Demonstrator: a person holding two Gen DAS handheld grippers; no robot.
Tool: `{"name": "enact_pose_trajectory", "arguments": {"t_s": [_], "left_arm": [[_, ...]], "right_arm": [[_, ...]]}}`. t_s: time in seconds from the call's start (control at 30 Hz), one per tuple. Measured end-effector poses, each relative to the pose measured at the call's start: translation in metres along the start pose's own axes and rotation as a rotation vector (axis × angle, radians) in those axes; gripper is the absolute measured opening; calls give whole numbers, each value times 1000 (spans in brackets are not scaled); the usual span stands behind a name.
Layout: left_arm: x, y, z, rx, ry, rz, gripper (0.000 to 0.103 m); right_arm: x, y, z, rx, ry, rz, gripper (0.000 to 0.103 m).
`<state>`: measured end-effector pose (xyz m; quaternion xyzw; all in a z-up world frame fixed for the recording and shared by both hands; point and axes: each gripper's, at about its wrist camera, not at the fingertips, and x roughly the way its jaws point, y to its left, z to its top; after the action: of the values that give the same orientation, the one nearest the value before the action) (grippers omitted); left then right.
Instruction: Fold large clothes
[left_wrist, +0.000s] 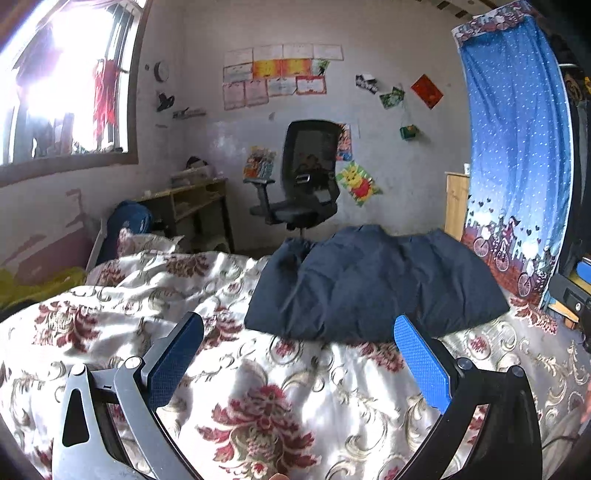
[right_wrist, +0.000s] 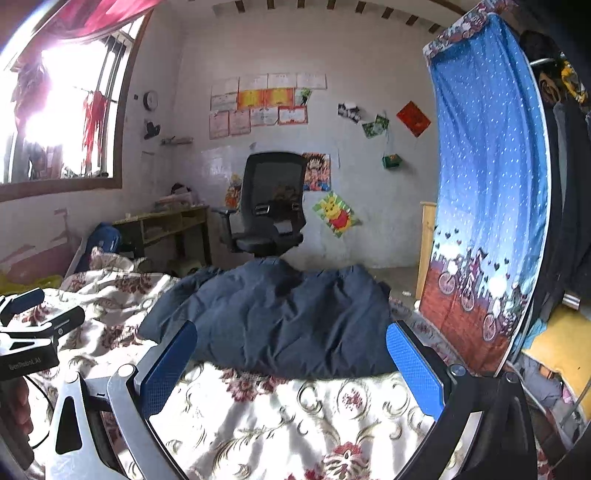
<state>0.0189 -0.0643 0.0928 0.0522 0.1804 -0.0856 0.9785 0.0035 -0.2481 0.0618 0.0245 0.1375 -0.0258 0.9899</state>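
Observation:
A dark navy garment (left_wrist: 373, 288) lies folded into a broad block on the floral bedspread (left_wrist: 258, 398). It also shows in the right wrist view (right_wrist: 280, 317). My left gripper (left_wrist: 297, 325) is open and empty, hovering just short of the garment's near edge. My right gripper (right_wrist: 291, 332) is open and empty, its blue pads (right_wrist: 413, 365) level with the garment's near edge. The left gripper (right_wrist: 40, 317) shows at the left edge of the right wrist view, apart from the garment.
A black office chair (left_wrist: 306, 177) stands past the bed by the wall. A wooden desk (left_wrist: 184, 206) is at the back left under the window. A blue curtain (left_wrist: 517, 166) hangs at the right beside a wooden cabinet (left_wrist: 456, 203). A pillow (left_wrist: 147, 240) lies at the bed's far left.

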Motion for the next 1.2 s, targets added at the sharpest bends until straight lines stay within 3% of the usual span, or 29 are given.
{"name": "enact_pose_trajectory", "arguments": {"t_s": [0.3, 1.2], "left_arm": [[11, 7, -24, -28, 84, 21, 102], [24, 10, -59, 33, 175, 36, 102]], "right_arm": [[4, 12, -27, -10, 62, 4, 103], [43, 10, -52, 18, 247, -22, 103]]}}
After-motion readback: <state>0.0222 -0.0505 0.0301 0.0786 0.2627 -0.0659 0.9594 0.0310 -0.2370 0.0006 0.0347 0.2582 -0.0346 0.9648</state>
